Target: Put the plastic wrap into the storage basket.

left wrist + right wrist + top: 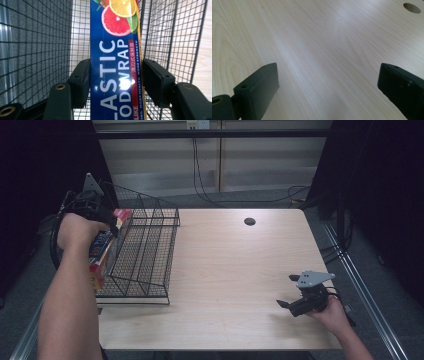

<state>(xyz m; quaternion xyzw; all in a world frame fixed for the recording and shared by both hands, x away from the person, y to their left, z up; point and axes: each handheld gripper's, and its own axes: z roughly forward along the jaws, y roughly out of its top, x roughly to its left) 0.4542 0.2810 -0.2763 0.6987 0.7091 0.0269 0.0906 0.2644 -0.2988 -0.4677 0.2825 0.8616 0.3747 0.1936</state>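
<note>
We held the left gripper [107,222] at the left edge of the table [235,270], over the outer side of the black wire basket [142,252]. Its jaws were pinching a long blue box of plastic food wrap [116,65]. In the left gripper view the left pad lay flat against the box's blue face, while the right pad stood at the box's yellow edge; we could not tell whether a thin gap remained there. The box ran lengthwise away from the gripper, its printed citrus slices at the far end, with basket mesh on both sides and beneath it. In the high view the box [102,251] sat tilted at the basket's left wall, one end up by the gripper and the other low toward the basket's near corner.

We held the right gripper [290,292] near the table's front right corner, its jaws spread wide with nothing between them. In the right gripper view the jaws framed bare pale wood, and the round cable hole [412,8] lay far ahead.
</note>
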